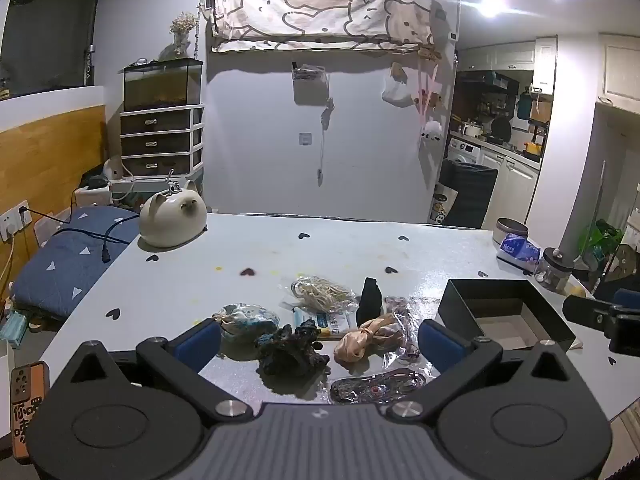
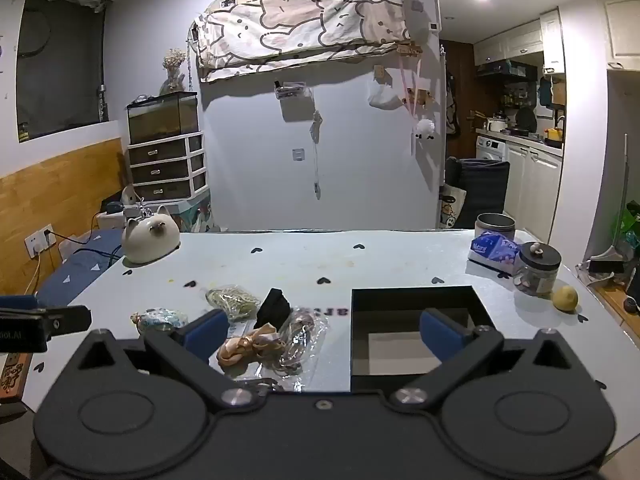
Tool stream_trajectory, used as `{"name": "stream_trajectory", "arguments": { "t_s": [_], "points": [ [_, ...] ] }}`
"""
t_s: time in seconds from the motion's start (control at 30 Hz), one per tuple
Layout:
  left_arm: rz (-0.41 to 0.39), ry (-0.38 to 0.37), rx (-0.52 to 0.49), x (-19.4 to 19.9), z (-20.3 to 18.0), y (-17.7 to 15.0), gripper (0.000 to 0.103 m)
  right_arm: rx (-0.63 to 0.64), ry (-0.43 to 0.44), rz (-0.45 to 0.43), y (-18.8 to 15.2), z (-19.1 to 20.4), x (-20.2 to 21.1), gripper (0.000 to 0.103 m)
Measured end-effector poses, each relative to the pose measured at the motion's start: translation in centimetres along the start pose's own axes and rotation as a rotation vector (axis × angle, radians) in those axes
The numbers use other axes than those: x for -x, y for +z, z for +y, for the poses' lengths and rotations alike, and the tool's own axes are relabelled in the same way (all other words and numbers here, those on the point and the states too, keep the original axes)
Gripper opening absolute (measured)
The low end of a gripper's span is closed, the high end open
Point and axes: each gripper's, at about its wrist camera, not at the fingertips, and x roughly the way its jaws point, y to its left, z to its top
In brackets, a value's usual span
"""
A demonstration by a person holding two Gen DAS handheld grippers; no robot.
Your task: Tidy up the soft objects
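- both claws hang wide and empty: left claw, right claw.
- soft things lie mid-desk, left of the open black box.
- probably start with the dark scrunchie: lower around it and pinch its bulk, keeping clear of the crinkly bags.

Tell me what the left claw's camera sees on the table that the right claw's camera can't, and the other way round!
Only the left wrist view shows the dark crocheted piece and the flat bag of dark cords close in front.

Only the right wrist view shows the yellow lemon beside the glass jar.

Both show the black box, the peach satin bow, the small black cloth, the cat-shaped pot, and each other's claw at the frame edge. Both claws are open, holding nothing.
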Motion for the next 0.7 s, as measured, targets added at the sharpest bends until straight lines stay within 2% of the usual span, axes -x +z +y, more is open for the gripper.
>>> {"name": "stream_trajectory", "arguments": {
  "t_s": [0.7],
  "points": [
    [0.004, 0.002, -0.002, -0.01, 0.00, 0.00, 0.103, 0.001, 0.007, 0.009, 0.01, -0.18, -0.33, 0.103]
  ]
}}
